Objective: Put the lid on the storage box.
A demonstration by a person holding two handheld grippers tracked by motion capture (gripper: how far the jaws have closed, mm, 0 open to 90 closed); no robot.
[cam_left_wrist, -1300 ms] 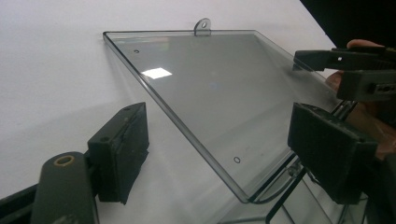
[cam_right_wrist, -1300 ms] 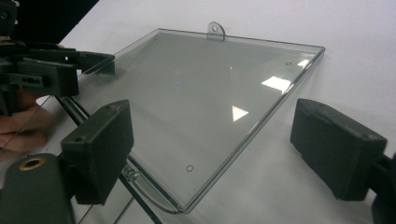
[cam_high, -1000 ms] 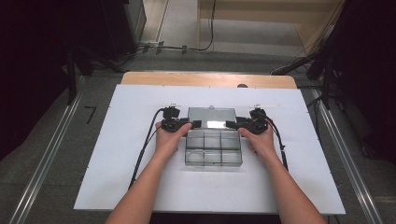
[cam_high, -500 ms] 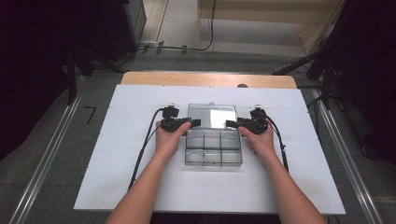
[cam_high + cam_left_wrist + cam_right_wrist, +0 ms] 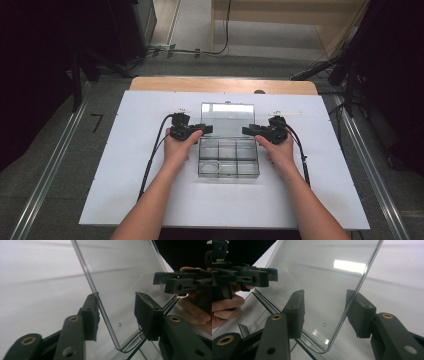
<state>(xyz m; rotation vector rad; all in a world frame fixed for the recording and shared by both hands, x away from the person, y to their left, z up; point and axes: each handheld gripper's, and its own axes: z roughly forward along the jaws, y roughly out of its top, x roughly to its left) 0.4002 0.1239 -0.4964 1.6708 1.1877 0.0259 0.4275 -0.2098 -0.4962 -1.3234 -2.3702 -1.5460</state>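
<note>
A clear plastic compartment box [image 5: 228,161] sits mid-table on the white board, its lid [image 5: 227,116] swung open and leaning back. My left gripper [image 5: 205,129] straddles the lid's left edge and my right gripper [image 5: 248,131] its right edge. Both pairs of jaws have just been closing. In the left gripper view [image 5: 117,311] the lid [image 5: 125,277] passes between the pads: one pad meets its rim, the other stands off. The right gripper view [image 5: 324,307] shows the lid [image 5: 319,272] likewise between the pads, with a gap at one side.
The white board [image 5: 125,165] covers a wooden table [image 5: 220,84]. Black cables [image 5: 152,160] trail from both grippers toward the person. A dark cabinet and floor cables lie beyond the far edge. The box's compartments look mostly bare, with a small clear piece at the front left.
The lid leans farther back than a second ago, and its bright reflection has shifted. Both pairs of jaws stand narrower around it. The hands have hardly moved.
</note>
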